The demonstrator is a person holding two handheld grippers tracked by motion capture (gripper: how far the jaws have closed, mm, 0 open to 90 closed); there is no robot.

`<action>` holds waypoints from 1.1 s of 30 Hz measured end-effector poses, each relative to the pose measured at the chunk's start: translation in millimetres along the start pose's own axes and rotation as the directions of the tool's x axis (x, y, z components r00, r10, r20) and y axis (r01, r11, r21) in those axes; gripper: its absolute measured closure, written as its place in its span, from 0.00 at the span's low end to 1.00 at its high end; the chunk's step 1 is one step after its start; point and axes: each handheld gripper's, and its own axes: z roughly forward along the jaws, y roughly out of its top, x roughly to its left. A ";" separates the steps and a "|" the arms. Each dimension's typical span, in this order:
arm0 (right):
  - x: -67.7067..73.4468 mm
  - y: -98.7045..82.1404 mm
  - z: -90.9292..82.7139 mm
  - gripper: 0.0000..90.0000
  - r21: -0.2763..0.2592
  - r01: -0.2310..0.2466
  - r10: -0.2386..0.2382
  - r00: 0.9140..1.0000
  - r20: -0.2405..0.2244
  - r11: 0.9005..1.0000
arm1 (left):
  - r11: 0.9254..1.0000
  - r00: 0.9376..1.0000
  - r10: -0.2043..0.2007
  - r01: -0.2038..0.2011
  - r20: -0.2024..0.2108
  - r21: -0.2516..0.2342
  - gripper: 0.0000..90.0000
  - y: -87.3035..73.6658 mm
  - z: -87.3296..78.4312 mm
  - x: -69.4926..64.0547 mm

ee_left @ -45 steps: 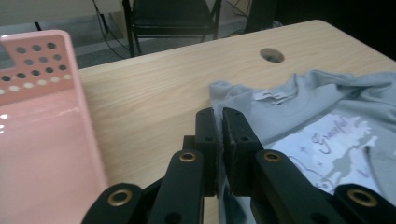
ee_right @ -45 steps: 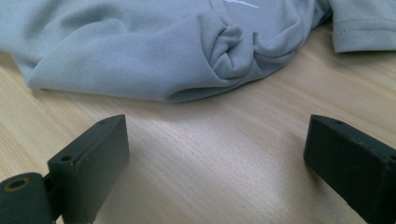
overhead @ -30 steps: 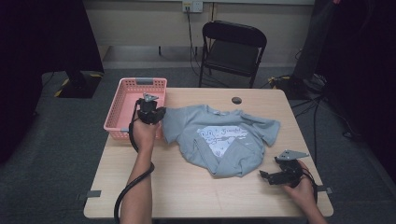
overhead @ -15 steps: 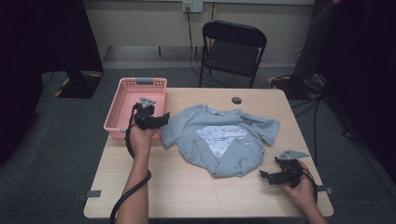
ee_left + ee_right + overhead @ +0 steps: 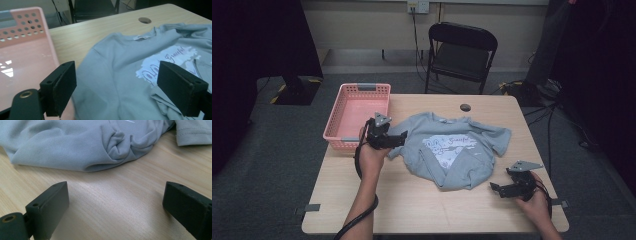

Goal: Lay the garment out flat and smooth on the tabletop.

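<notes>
T-shirt print lettering too small to read

- The left gripper has moved from the T-shirt's left sleeve edge back toward the near corner of the pink basket.
- Its jaws have just been opening; no cloth lies between the fingers.
- The released sleeve now lies flat on the tabletop.

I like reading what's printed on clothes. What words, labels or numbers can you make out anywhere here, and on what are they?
"Graceful", in cursive script, on the white print on the chest of the grey T-shirt.
Larger purple lettering on the same print, left of it: partly hidden behind a black jaw, too blurred to read.
Neck label of the T-shirt: too small to read.
Pink basket and table: no writing.
</notes>
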 end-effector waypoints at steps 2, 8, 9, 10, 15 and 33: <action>0.0 0.0 0.0 0.06 0.000 0.000 0.000 1.000 0.000 1.000 | 1.000 1.000 0.002 -0.002 0.021 0.001 0.17 -3.8 2.1 -7.3; 0.0 0.0 0.0 0.06 0.000 0.000 0.000 1.000 0.000 1.000 | 0.999 0.995 0.044 -0.046 0.087 0.028 0.17 -20.2 9.8 -31.9; 0.0 0.0 0.0 0.06 0.000 0.000 0.000 1.000 0.000 1.000 | 0.998 0.994 0.041 -0.045 0.100 0.033 0.17 -23.9 11.1 -36.2; 0.0 0.0 0.0 0.06 0.000 0.000 0.000 1.000 0.000 1.000 | 0.998 0.992 0.049 -0.053 0.113 0.038 0.17 -27.7 11.9 -39.9; 0.0 0.0 0.0 0.06 0.000 0.000 0.000 1.000 0.000 1.000 | 0.997 0.985 0.046 -0.055 0.164 0.049 0.17 -48.1 15.9 -54.4; 0.0 0.0 0.0 0.06 0.000 0.000 0.000 1.000 0.000 1.000 | 0.984 0.975 0.127 -0.147 0.184 0.101 0.17 -95.8 17.1 -74.4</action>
